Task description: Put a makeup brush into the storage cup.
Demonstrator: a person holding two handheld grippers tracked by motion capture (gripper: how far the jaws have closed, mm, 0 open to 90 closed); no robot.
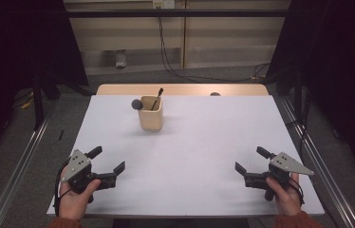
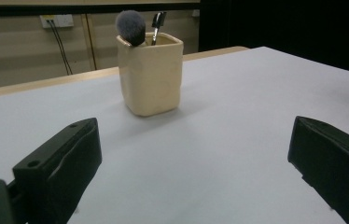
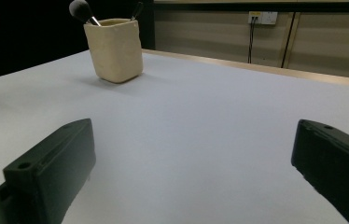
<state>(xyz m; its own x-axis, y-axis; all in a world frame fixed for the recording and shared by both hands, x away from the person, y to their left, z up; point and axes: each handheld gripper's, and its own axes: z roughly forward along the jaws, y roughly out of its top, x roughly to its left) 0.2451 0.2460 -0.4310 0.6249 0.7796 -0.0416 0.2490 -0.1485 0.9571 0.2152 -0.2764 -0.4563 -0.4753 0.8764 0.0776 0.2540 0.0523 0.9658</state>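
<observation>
Cream cup (image 1: pixel 150 114) stands on the white table (image 1: pixel 199 156) toward its far side, left of centre. In the cup, a fluffy grey brush (image 1: pixel 137 104) and a thin dark-handled tool (image 1: pixel 157 98); their lower ends hidden inside. Well nearer than the cup, left gripper (image 1: pixel 107 159) and right gripper (image 1: pixel 250 159), jaws apart, holding nothing.

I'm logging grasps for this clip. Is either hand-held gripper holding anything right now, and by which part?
Nothing is held. The left hand-held gripper and right hand-held gripper both have open, empty jaws, well short of the cream cup with its brushes.
</observation>
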